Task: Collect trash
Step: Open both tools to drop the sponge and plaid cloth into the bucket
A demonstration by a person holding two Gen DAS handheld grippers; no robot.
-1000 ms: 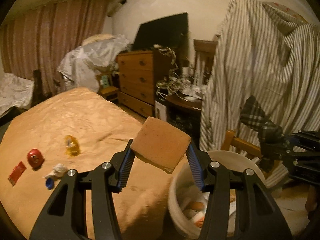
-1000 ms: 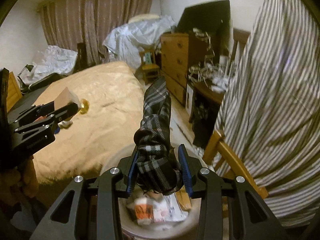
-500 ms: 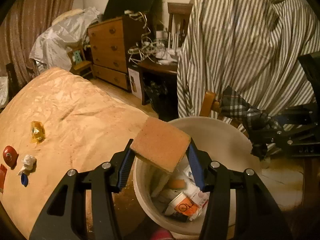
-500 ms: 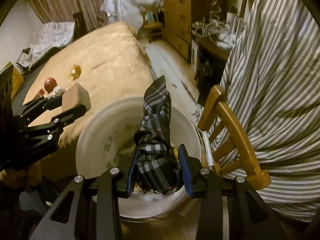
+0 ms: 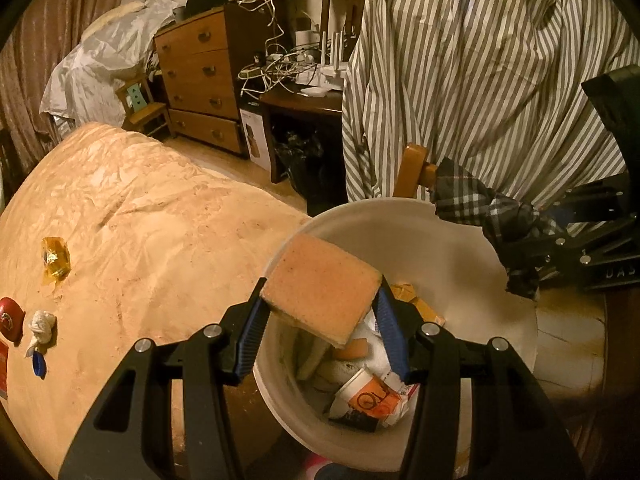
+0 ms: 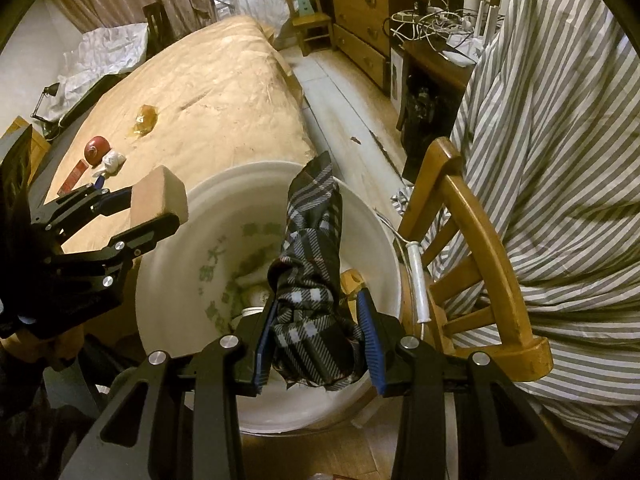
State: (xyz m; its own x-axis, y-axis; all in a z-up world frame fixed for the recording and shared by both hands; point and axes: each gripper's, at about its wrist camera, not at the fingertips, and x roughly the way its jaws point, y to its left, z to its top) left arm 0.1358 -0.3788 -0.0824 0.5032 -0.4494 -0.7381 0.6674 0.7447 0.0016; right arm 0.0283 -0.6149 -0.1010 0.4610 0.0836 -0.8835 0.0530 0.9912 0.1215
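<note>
My left gripper (image 5: 320, 312) is clenched on a flat tan sponge (image 5: 320, 294), its blue-lined jaws pressing the sponge's two sides, and I hold it tilted above the open mouth of a white bucket (image 5: 460, 248). My right gripper (image 6: 316, 336) is clenched on a dark plaid cloth (image 6: 312, 280), bunched between the jaws with its loose end standing up over the same bucket (image 6: 192, 240). In the right wrist view my left gripper (image 6: 156, 216) comes in from the left, with the sponge (image 6: 160, 196) over the bucket's near-left rim. The bucket stands on the floor, tight against the near corner of a bed (image 5: 140, 220) covered in a tan sheet, and already holds trash: a white paper cup with orange print (image 5: 364, 400), crumpled paper and small cartons. More litter lies near the bed's left edge: a yellow wrapper (image 5: 56, 258), a red round lid (image 5: 10, 318), a wad of white tissue (image 5: 42, 322), a small blue cap (image 5: 39, 364) and a red packet (image 6: 78, 172). A wooden chair (image 6: 472, 240) draped with a striped sheet (image 6: 560, 160) stands just beside the bucket on the right. Behind it are a chest of drawers (image 5: 200, 80) and a dark side table with tangled cables (image 5: 276, 68).
</note>
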